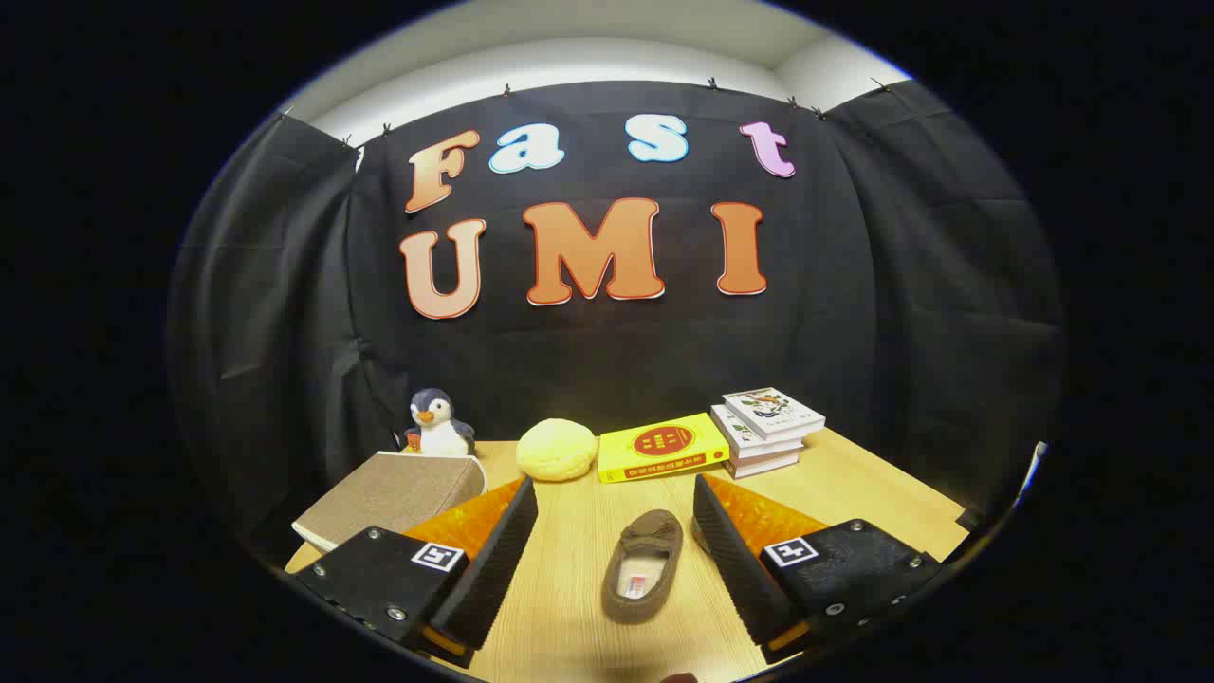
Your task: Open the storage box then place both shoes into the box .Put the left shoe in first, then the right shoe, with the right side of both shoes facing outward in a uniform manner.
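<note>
A brown slipper-like shoe (643, 567) lies on the wooden table (854, 484), toe pointing away, its pale insole showing. It rests between my two fingers, nearer the right one. My gripper (615, 498) is open, fingers spread wide and touching nothing. A beige fabric storage box (394, 493) with its lid down sits just beyond the left finger, partly hidden by it. At the base of the right finger a sliver of something (699, 536) peeks out; I cannot tell if it is the second shoe.
A plush penguin (438, 424) stands behind the box. A yellow round cushion-like ball (556, 449), a yellow book (662, 447) and a stack of books (766, 429) line the table's far side against the black cloth wall.
</note>
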Action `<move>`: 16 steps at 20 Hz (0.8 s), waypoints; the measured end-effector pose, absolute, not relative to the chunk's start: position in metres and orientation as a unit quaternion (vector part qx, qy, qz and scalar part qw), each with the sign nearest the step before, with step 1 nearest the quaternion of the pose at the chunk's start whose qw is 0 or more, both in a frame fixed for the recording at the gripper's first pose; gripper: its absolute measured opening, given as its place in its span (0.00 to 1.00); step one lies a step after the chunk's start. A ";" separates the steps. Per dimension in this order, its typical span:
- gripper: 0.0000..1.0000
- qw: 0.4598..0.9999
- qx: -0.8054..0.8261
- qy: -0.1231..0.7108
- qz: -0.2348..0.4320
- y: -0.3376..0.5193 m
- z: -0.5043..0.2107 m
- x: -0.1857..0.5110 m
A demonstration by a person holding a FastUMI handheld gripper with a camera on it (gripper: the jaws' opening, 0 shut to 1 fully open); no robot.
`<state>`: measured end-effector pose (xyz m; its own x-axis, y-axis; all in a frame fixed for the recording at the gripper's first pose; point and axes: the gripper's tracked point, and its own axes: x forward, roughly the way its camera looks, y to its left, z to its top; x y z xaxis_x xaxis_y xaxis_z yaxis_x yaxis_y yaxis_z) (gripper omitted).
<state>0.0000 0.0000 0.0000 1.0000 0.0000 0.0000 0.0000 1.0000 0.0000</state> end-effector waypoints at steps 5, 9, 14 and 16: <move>0.99 1.000 -0.005 -0.001 0.000 0.005 0.004 -0.006; 0.99 1.000 -0.014 -0.001 0.004 0.009 0.005 -0.007; 0.99 1.000 -0.008 0.013 0.007 0.017 -0.005 -0.007; 0.99 1.000 -0.011 0.016 0.004 0.018 -0.005 -0.006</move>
